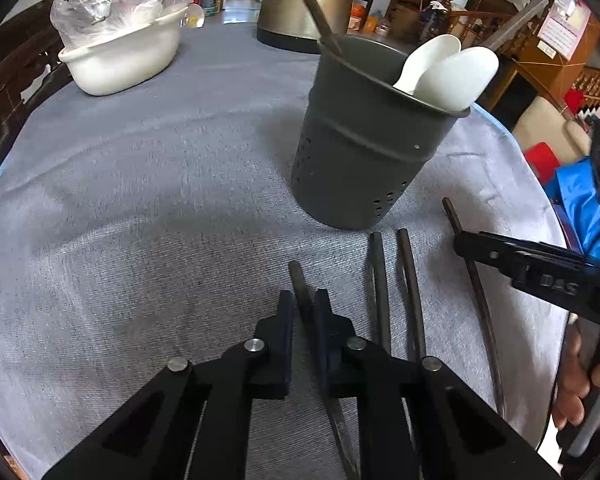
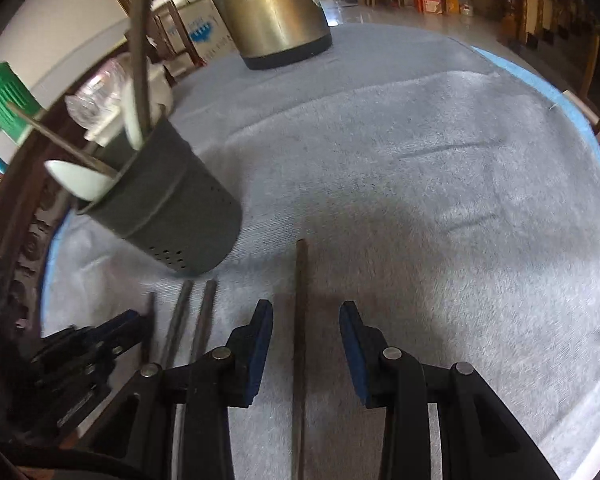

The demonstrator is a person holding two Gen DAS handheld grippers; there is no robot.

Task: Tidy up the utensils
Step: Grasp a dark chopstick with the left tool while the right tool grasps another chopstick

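Lying flat, the dark slim chopstick (image 2: 300, 320) (matte, straight-edged) looks worn.

Setting: a lived-in home, dining area. Evidence: cloth-covered table (image 1: 140, 200); gold electric kettle (image 2: 276, 12); white pot (image 1: 120, 60) under a plastic bag; carved wooden chairs (image 1: 8, 80); wooden stair rail (image 1: 596, 84); cluttered shelves and boxes behind.
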